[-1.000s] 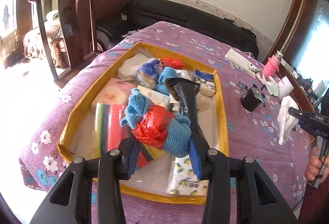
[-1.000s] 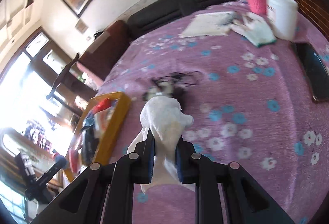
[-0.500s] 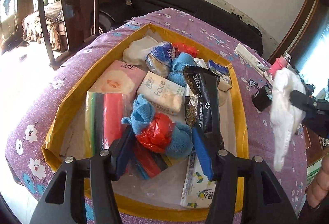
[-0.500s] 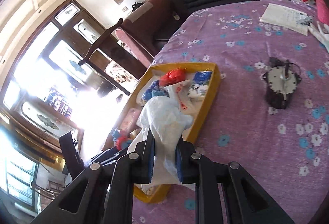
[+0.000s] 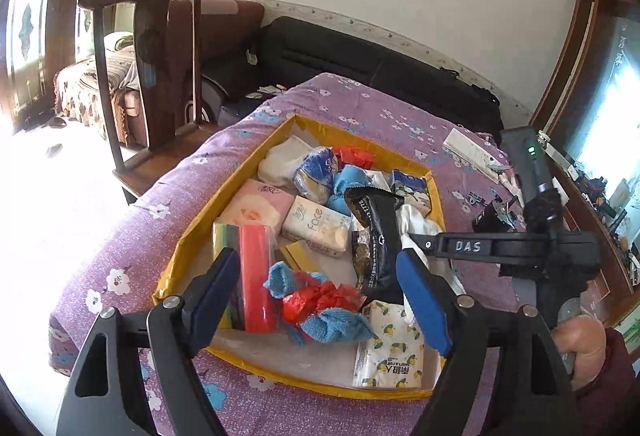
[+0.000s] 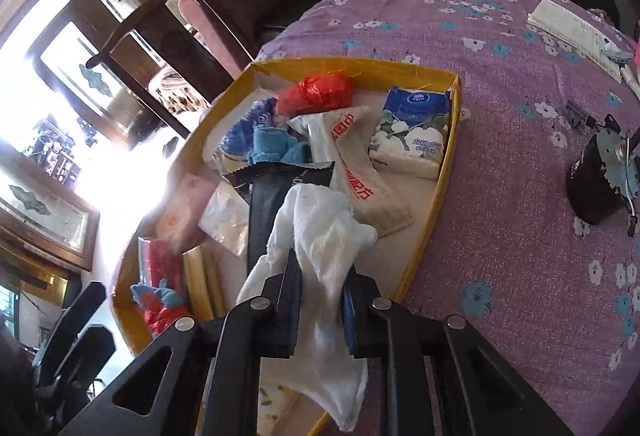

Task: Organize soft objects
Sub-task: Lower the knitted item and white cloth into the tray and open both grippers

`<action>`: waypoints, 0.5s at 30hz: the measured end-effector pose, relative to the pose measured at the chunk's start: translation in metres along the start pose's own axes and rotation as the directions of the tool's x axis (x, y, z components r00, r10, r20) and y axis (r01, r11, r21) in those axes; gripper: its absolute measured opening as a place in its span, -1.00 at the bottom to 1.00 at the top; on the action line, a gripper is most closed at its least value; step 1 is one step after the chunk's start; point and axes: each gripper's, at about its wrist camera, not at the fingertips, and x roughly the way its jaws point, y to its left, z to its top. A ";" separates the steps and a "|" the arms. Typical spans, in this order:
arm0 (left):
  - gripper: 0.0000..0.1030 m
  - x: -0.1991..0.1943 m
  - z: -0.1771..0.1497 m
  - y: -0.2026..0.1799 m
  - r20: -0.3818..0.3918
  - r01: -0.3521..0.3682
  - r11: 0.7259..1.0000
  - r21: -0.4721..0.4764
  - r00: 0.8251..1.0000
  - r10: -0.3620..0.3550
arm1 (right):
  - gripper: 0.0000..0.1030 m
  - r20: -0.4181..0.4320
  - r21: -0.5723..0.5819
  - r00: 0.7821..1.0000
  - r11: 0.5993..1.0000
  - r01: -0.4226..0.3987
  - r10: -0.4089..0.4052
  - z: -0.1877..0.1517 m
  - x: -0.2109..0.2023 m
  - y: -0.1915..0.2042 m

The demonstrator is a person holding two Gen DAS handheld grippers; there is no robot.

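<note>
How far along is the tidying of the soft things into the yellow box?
Done: blue-and-red bundle lies in the yellow box; left gripper has just opened off it. In hand: right gripper holds the white cloth over the box. Left: releasing it.

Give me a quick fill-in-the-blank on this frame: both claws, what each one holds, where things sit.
1. The right claw is shut on a ____ cloth.
2. The left claw stands ____, nothing between its pads.
3. The blue-and-red bundle lies inside the ____-rimmed tray.
4. The black clock-like gadget sits ____ the tray, on the purple floral cover.

Answers: white; open; yellow; outside
</note>
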 end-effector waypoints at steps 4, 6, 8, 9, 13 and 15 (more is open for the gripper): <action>0.63 -0.006 -0.002 -0.005 0.032 -0.087 0.995 0.050 0.996 0.085 | -0.68 0.047 -0.071 0.985 0.983 0.170 -0.167 -0.002 0.012 0.009; 0.65 -0.007 -0.003 -0.008 0.039 -0.116 0.991 0.069 0.993 0.114 | -0.60 0.071 -0.111 0.976 0.970 0.215 -0.208 -0.003 0.012 0.015; 0.67 -0.006 -0.005 -0.008 0.037 -0.124 0.989 0.076 0.992 0.122 | -0.56 0.086 -0.119 0.979 0.973 0.196 -0.186 -0.005 0.006 0.017; 0.68 -0.005 -0.005 -0.008 0.032 -0.124 0.989 0.076 0.992 0.122 | -0.51 0.099 -0.117 0.980 0.976 0.183 -0.172 -0.005 0.000 0.017; 0.69 -0.001 -0.007 -0.009 0.012 -0.130 0.989 0.074 0.992 0.129 | 0.12 0.190 -0.133 0.975 0.981 0.139 -0.112 -0.011 -0.035 0.014; 0.69 -0.001 -0.008 -0.011 0.009 -0.130 0.989 0.077 0.992 0.130 | 0.30 0.238 -0.156 0.966 0.978 0.136 -0.096 -0.013 -0.052 0.016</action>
